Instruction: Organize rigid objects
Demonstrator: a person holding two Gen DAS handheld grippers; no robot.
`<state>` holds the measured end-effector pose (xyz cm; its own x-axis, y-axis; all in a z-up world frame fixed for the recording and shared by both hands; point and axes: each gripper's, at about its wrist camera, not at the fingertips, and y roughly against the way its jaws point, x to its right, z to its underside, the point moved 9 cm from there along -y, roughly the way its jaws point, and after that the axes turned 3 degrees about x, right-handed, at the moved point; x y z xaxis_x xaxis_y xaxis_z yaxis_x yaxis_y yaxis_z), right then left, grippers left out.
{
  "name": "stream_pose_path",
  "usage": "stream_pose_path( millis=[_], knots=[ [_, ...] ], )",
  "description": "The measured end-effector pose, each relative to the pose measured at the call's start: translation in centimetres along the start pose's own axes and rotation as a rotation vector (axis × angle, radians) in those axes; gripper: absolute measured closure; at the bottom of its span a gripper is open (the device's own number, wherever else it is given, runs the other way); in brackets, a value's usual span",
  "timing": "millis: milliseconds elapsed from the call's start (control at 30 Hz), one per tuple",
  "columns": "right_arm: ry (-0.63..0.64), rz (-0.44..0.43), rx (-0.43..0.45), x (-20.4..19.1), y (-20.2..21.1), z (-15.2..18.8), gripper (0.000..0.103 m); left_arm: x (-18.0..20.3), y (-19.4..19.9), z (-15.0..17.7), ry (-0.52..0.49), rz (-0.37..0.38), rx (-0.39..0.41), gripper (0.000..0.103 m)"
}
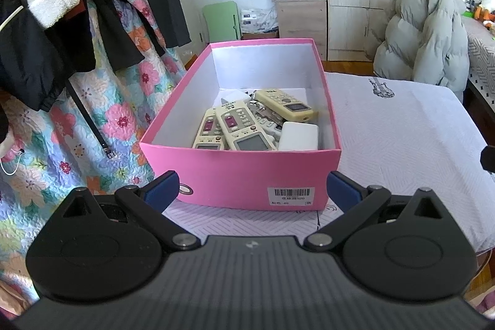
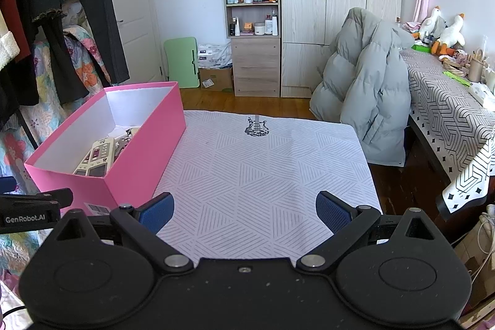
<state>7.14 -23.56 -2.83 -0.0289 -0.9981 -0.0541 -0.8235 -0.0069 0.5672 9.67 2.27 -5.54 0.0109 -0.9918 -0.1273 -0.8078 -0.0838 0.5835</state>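
Spread wide and holding nothing, the left gripper [image 1: 252, 189] faces the near end of a pink box [image 1: 247, 172] on a white cloth [image 2: 263, 175], remote controls [image 1: 238, 126] heaped inside it. To the box's right, the right gripper [image 2: 244, 211] hovers level over bare cloth, its blue pads [image 2: 156, 212] equally wide apart and empty.

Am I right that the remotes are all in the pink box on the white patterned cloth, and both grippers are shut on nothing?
Not quite. The remotes do lie in the pink box on the white patterned cloth, but the grippers are open, not shut. The left wrist view shows the left gripper spread wide before the box; the right wrist view shows the right gripper spread over bare cloth. Both hold nothing.
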Motion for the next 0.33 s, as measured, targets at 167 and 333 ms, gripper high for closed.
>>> stream_pose_path(
  millis=[167, 333],
  knots=[
    [0.000, 0.000, 0.000, 0.03, -0.01, 0.00, 0.003, -0.01, 0.35, -0.16, -0.004, -0.007, 0.016, 0.000],
    [0.000, 0.000, 0.000, -0.02, 0.03, -0.01, 0.003, 0.07, 0.31, -0.18, -0.005, 0.002, 0.012, 0.000]
  ],
)
